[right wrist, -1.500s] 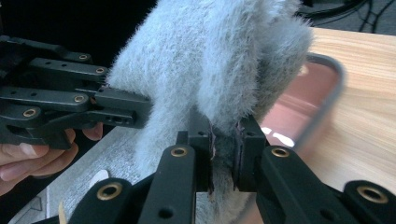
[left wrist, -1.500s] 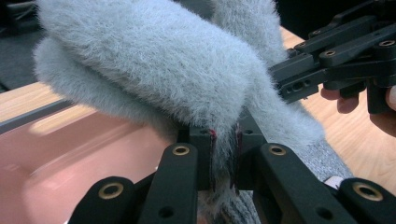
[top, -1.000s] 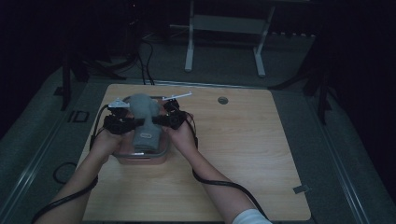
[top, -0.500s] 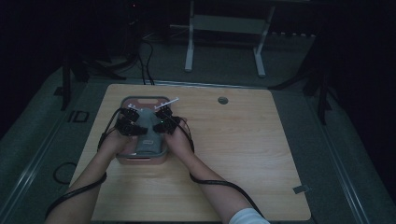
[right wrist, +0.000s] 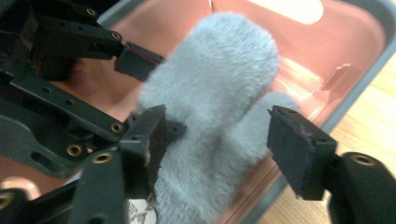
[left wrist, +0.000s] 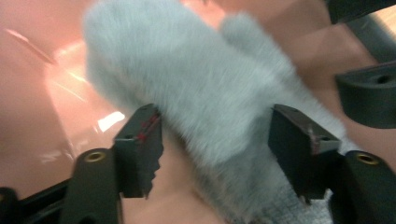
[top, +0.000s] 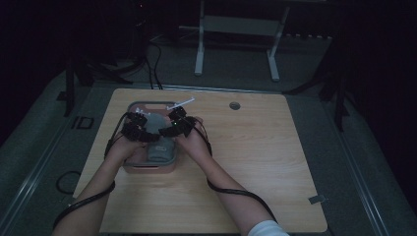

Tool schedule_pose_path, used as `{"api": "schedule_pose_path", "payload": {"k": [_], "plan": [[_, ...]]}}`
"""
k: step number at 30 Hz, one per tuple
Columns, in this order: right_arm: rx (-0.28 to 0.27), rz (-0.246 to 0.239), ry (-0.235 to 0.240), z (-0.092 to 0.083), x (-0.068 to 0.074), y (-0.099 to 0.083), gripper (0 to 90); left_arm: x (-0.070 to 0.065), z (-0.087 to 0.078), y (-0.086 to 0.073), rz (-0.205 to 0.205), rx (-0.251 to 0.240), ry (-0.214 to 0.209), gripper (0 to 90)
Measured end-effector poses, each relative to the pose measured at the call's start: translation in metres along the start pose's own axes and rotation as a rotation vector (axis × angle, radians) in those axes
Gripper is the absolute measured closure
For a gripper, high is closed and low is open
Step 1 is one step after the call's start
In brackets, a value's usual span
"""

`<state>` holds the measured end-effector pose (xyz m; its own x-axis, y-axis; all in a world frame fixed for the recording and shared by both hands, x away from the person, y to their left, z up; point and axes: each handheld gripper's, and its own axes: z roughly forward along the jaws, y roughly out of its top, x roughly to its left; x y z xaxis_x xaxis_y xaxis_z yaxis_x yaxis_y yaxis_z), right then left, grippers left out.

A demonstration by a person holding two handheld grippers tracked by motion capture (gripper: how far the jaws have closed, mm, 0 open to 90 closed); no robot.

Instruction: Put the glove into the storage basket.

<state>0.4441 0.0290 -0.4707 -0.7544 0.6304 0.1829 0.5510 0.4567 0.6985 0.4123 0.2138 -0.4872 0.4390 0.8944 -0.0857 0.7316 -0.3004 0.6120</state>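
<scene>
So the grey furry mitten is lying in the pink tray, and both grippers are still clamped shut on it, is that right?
Not quite. The grey furry mitten does lie in the pink tray, but both grippers have just been opening. In the left gripper view the left gripper stands open around it, and in the right gripper view the right gripper has one pad well clear of the fur.

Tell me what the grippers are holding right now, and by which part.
Nothing: both sets of jaws have just opened around the grey mitten, which lies in the pink tray.

A dim lab: wooden table (top: 255, 162), floor cables (top: 152, 64) (metal stand (top: 236, 29) behind).
</scene>
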Motion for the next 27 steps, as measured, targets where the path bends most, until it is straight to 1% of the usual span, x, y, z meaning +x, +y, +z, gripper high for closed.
{"api": "schedule_pose_path", "payload": {"k": [1,2,4,7,9,12,14,17,19,22,23,27], "plan": [[-0.007,0.005,0.012,-0.003,-0.001,0.0,28.9,0.0,-0.003,0.0,0.005,-0.011,-0.002,28.3],[-0.006,0.001,0.028,-0.006,-0.002,0.0,27.0,0.0,-0.007,0.0,0.014,-0.021,0.012,24.2],[-0.021,-0.012,0.046,-0.013,-0.002,0.0,21.2,0.0,-0.013,0.0,0.018,-0.063,0.037,21.4],[-0.047,-0.002,0.071,-0.023,-0.003,-0.001,19.9,-0.003,-0.022,-0.002,0.034,-0.117,0.078,16.8],[-0.046,-0.014,0.088,-0.028,-0.003,-0.002,17.0,-0.006,-0.027,-0.004,0.044,-0.147,0.086,15.1],[-0.051,-0.026,0.097,-0.036,-0.004,-0.006,17.0,-0.011,-0.034,-0.008,0.05,-0.185,0.083,13.3],[-0.057,-0.037,0.101,-0.042,-0.005,-0.009,17.0,-0.016,-0.039,-0.011,0.053,-0.219,0.071,10.9],[-0.06,-0.053,0.098,-0.05,-0.007,-0.015,17.0,-0.025,-0.047,-0.015,0.06,-0.258,0.057,9.1],[-0.061,-0.069,0.092,-0.056,-0.008,-0.019,17.0,-0.033,-0.051,-0.018,0.076,-0.281,0.054,9.0],[-0.066,-0.079,0.102,-0.064,-0.011,-0.027,17.1,-0.048,-0.056,-0.021,0.105,-0.304,0.028,9.0],[-0.067,-0.091,0.102,-0.068,-0.011,-0.031,17.1,-0.051,-0.057,-0.022,0.11,-0.309,0.02,9.0],[-0.067,-0.118,0.099,-0.079,-0.013,-0.044,17.0,-0.067,-0.056,-0.026,0.137,-0.323,-0.012,9.0]]}}
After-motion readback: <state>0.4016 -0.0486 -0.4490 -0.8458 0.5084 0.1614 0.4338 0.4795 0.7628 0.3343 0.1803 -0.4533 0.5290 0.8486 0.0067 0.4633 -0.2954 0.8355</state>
